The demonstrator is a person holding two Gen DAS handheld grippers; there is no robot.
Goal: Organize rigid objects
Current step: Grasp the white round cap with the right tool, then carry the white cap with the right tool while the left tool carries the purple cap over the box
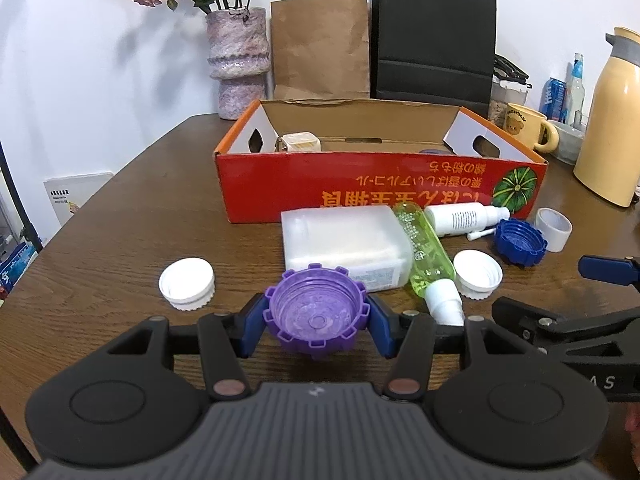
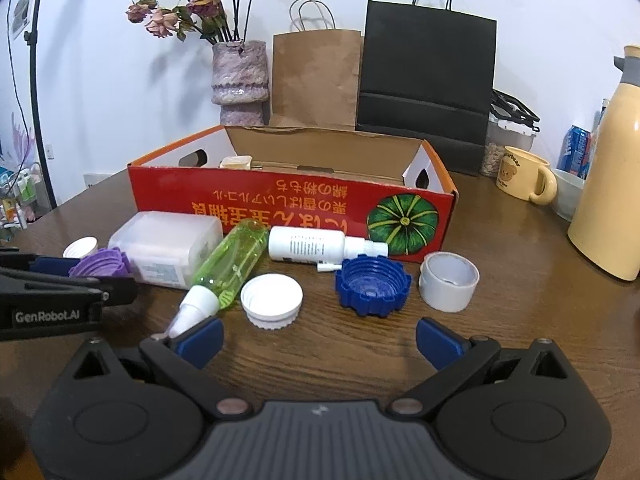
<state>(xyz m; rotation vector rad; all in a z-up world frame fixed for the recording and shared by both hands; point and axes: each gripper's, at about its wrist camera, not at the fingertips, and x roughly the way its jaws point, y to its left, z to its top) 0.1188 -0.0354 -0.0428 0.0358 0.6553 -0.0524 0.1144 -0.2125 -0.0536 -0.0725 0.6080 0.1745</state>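
Note:
My left gripper [image 1: 317, 330] is shut on a purple ridged cap [image 1: 316, 316], held just above the wooden table; the cap also shows in the right wrist view [image 2: 102, 262]. My right gripper [image 2: 320, 340] is open and empty, in front of a white cap [image 2: 272, 300] and a blue ridged cap [image 2: 373, 286]. A green bottle [image 2: 230, 266], a white spray bottle [image 2: 312, 246], a translucent plastic box [image 2: 166, 246] and a grey ring [image 2: 449, 280] lie in front of the red cardboard box [image 2: 296, 210]. Another white cap [image 1: 187, 283] sits to the left.
The red box holds a beige plug [image 1: 300, 143]. Behind it stand a vase of dried flowers [image 1: 238, 62], a brown paper bag [image 1: 320, 46] and a black bag [image 1: 434, 38]. A yellow mug [image 2: 524, 178] and a cream thermos [image 2: 612, 184] stand at the right.

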